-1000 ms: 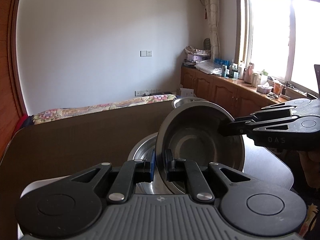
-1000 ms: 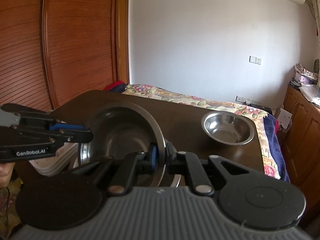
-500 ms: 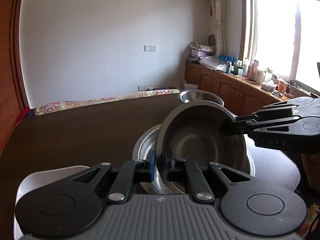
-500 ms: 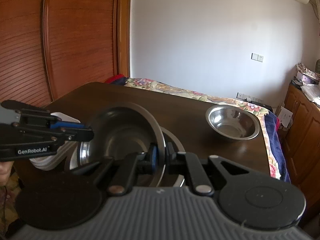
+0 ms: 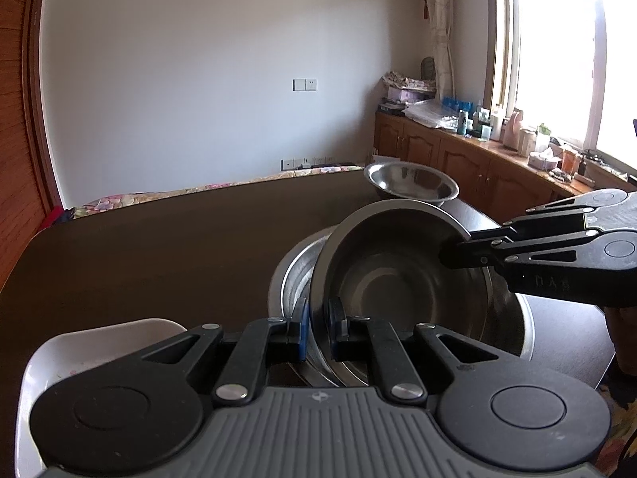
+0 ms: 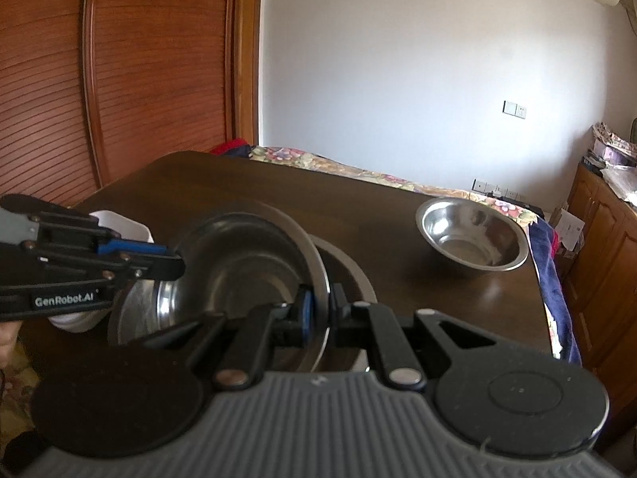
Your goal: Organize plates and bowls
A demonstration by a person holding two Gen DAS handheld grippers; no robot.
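Both grippers keep their pinch on one steel bowl (image 5: 402,279): the left gripper (image 5: 317,324) clamps its near rim, the right gripper (image 6: 321,310) the opposite rim; the bowl is tilted over a larger steel bowl (image 5: 296,275) on the dark table (image 5: 159,247). Since a second ago the pair has sunk nearer that larger bowl; whether they touch is hard to tell. A white dish (image 5: 99,342), earlier barely seen, now shows at the left; a third steel bowl (image 6: 473,237) sits apart near the far edge.
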